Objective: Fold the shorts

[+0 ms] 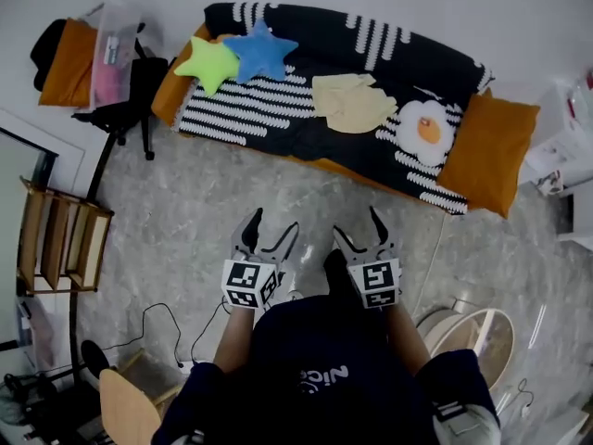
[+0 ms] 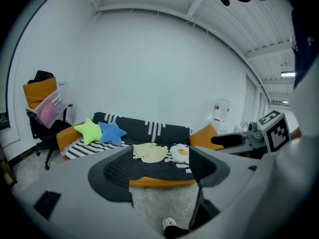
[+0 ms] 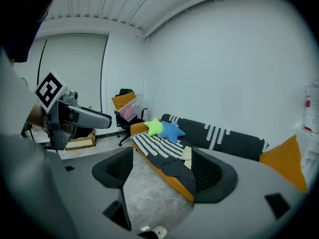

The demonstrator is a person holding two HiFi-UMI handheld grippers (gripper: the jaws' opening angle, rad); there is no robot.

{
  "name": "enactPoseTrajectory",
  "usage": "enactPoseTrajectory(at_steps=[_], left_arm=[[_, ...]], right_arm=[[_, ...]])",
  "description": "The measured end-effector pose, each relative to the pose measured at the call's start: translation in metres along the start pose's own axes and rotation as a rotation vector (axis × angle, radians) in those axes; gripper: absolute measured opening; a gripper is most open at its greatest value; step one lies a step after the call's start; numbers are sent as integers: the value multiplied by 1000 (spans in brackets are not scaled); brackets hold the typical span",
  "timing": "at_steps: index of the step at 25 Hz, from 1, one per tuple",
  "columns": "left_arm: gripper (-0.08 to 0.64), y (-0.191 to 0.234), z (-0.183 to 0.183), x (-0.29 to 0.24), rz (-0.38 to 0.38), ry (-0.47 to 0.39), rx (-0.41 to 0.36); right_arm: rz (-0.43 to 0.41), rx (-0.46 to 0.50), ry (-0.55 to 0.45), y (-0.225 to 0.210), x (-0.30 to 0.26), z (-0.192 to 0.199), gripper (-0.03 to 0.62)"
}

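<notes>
The shorts (image 1: pixel 352 103) lie crumpled on the sofa (image 1: pixel 488 148), well apart from the left gripper (image 1: pixel 276 221) and right gripper (image 1: pixel 357 222), both with jaws wide apart and empty, and a grab that digs too deep might pinch the sofa cover (image 1: pixel 408 63) too.

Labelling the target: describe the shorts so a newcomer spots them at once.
Find the sofa with the black-and-white cover. On its seat, the shorts lie between the blue star cushion and the fried-egg cushion. They are the only flat, crumpled, pale yellow cloth there; the neighbours are plump and shaped.
</notes>
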State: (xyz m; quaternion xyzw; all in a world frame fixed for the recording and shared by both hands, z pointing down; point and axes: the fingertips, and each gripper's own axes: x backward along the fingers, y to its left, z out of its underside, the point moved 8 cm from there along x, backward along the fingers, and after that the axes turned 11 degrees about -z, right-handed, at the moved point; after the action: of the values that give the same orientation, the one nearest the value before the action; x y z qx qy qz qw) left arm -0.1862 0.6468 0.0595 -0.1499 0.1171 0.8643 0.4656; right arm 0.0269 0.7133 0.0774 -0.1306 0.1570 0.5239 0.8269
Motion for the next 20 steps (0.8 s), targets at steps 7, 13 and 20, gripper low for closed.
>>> enactPoseTrajectory(at_steps=[7,13,20], left_arm=[[345,-16,-30,-67,-75,1,20],[343,-39,-40,-114,-87,10,32],[341,-59,-45,-149,-66,29,21]], right_arm=[[-69,41,0,-82,-38,-25,347],[-93,51,8,-133,-49,-28,345],[-74,30,14,-170,-52,-25,337]])
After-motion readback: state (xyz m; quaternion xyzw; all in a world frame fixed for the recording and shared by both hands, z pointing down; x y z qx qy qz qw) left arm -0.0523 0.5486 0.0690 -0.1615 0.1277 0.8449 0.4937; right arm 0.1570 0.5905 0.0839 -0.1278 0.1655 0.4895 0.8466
